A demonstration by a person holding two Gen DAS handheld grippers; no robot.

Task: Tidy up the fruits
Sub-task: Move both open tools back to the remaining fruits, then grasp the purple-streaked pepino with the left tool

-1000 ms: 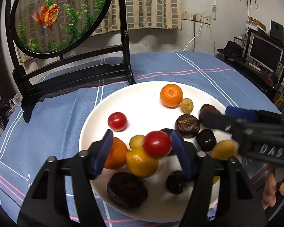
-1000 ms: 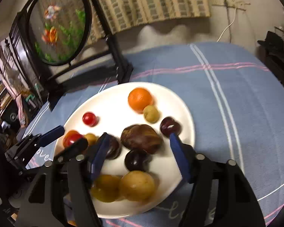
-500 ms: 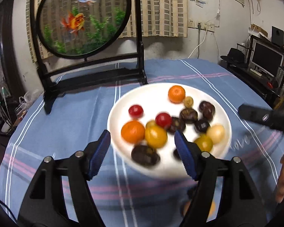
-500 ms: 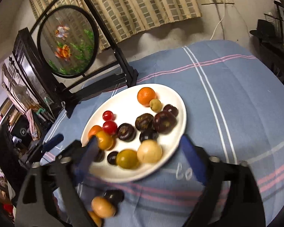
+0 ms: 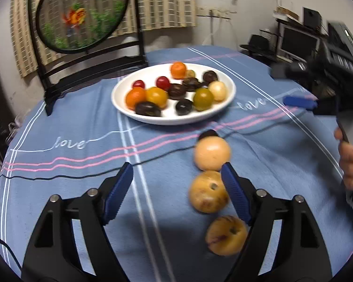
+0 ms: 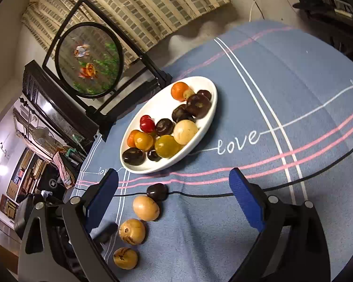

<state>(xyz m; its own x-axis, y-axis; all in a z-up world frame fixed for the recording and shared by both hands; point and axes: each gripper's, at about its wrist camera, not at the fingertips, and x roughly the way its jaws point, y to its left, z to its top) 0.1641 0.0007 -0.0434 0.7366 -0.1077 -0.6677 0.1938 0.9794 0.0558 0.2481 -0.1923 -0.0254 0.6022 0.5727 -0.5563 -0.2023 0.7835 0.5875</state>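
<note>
A white plate (image 5: 120, 98) (image 6: 209, 117) holds several fruits: oranges, red tomatoes, dark plums, yellow and pale ones. On the blue cloth in front of it lie three tan round fruits (image 5: 211, 153) (image 6: 145, 207) in a row, with a small dark fruit (image 6: 157, 191) at the far end. My left gripper (image 5: 177, 191) is open and empty, close above the cloth, its right finger beside the middle tan fruit (image 5: 208, 191). My right gripper (image 6: 174, 199) is open and empty, held above the cloth; it also shows in the left wrist view (image 5: 294, 87).
A round goldfish screen on a black stand (image 5: 82, 16) (image 6: 89, 58) stands behind the plate. The table edge curves away on the right, with a desk and monitor (image 5: 296, 40) beyond. A hand (image 5: 348, 159) holds the right gripper.
Both grippers have pulled back from the plate toward the near side of the table. The row of tan fruits on the cloth has come into view.
</note>
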